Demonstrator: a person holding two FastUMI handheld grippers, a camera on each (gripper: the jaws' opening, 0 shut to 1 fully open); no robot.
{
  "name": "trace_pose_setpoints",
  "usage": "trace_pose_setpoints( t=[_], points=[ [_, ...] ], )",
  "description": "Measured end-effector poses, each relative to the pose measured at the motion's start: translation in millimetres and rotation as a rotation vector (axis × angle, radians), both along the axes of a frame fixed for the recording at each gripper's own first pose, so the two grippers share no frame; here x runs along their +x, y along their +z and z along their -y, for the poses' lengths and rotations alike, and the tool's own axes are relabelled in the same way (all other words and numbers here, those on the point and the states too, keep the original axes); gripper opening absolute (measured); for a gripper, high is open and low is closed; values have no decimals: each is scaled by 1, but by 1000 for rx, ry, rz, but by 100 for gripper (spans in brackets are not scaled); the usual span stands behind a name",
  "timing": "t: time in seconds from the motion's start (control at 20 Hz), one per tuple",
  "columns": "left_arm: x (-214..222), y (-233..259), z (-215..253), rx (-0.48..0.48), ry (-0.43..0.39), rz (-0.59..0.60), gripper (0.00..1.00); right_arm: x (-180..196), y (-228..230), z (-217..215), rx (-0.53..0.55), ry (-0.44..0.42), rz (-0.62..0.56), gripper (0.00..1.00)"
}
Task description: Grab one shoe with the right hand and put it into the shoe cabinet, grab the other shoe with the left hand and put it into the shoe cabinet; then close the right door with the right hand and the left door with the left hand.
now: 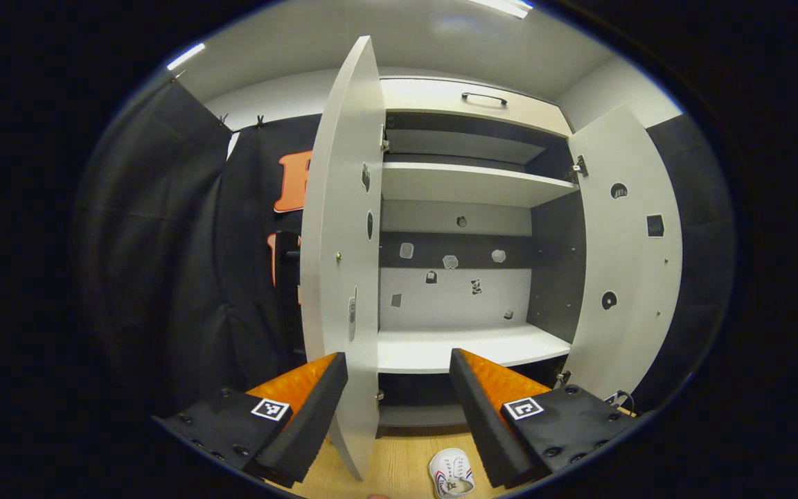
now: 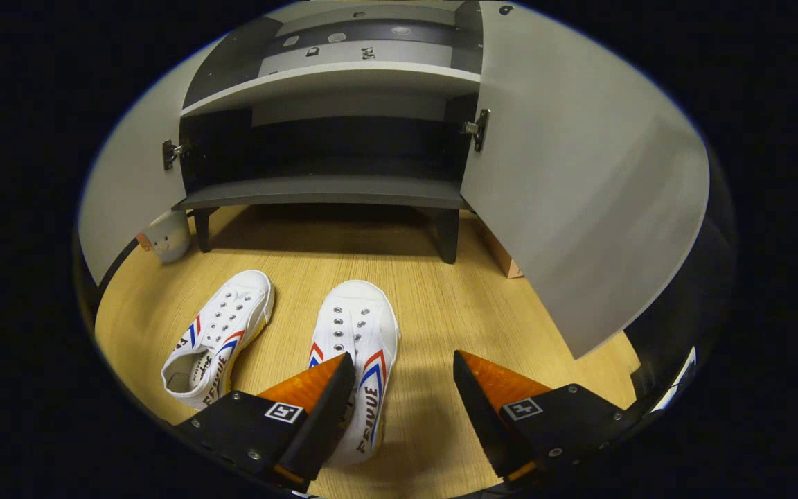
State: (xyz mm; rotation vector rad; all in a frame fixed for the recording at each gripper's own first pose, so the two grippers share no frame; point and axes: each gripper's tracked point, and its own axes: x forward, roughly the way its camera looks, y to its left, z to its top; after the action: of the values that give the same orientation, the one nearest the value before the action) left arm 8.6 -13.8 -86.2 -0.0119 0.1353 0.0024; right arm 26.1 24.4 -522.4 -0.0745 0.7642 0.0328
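Shoes, two white canvas sneakers with red and blue stripes, lie on the wooden floor [image 2: 440,298] in front of the shoe cabinet [image 2: 330,190], toes toward it. In the right gripper view the nearer sneaker [image 2: 364,326] sits at about 6 o'clock from the cabinet's dark bottom shelf, and the other sneaker [image 2: 222,333] lies at about 9 o'clock from it, just beside and angled outward. The right gripper [image 2: 402,395] hangs above the nearer sneaker with its jaws spread and nothing between them; its left finger overlaps the shoe's heel end in the picture, though contact cannot be told.

The left gripper [image 1: 395,409] is likewise released and empty, raised facing the cabinet's white middle shelf [image 1: 468,346], with the left door [image 1: 340,242] and right door [image 1: 624,249] both swung wide.

By my reading, the first step is just opening: neither shoe is grasped. The next move calls for lowering the right gripper so its fingers straddle the nearer sneaker, likely across its sides or collar, then closing.
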Motion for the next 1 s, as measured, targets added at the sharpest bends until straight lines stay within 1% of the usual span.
trace_pose_setpoints(
  t=[0.1, 0.15, 0.2, 0.3, 0.35, 0.4, 0.45, 0.5, 0.55, 0.6, 0.65, 0.7, 0.75, 0.8, 0.85, 0.9, 0.95, 1.0],
  points=[
    [-1, -1, 1, 3, 0, -2, 96, -1, -12, -3, 27, -2, -37, 88],
    [-1, -2, 1, 6, 0, -3, 94, -2, -19, -6, 41, -1, -55, 86],
    [-1, -3, 2, 9, 0, -5, 96, -1, -22, -8, 51, 1, -66, 85],
    [-1, -5, 2, 15, 3, -10, 96, -4, -30, -12, 51, 12, -93, 81],
    [-2, -6, 1, 18, 4, -13, 96, -4, -33, -13, 53, 13, -101, 76],
    [-1, -7, 2, 19, 4, -18, 94, -6, -36, -15, 61, 12, -111, 72],
    [-1, -9, 3, 20, 4, -23, 94, -6, -38, -19, 80, 10, -125, 64],
    [-2, -11, 3, 22, 4, -28, 94, -7, -38, -22, 98, 6, -133, 59],
    [-2, -12, 4, 22, 4, -31, 96, -5, -38, -24, 102, 3, -135, 46],
    [-2, -11, 4, 21, 4, -30, 96, -6, -38, -23, 90, 3, -137, 40],
    [-3, -11, 4, 20, 5, -27, 96, -5, -40, -22, 77, 4, -136, 30],
    [-4, -11, 5, 19, 5, -26, 96, -5, -40, -22, 71, 1, -136, 27],
    [-4, -12, 5, 16, 4, -27, 94, -4, -39, -20, 73, -6, -137, 17],
    [-6, -12, 6, 12, 4, -28, 96, -3, -37, -19, 77, -12, -141, 13],
    [-7, -14, 6, 8, 3, -29, 96, -1, -34, -19, 82, -19, -139, 6],
    [-7, -14, 7, 4, 1, -30, 99, -1, -26, -16, 82, -26, -136, 4],
    [-7, -14, 7, 3, -1, -30, 99, 1, -16, -13, 78, -32, -125, 1],
    [-7, -14, 8, 1, -2, -29, 96, 1, -7, -15, 76, -26, -111, 1]
  ],
)
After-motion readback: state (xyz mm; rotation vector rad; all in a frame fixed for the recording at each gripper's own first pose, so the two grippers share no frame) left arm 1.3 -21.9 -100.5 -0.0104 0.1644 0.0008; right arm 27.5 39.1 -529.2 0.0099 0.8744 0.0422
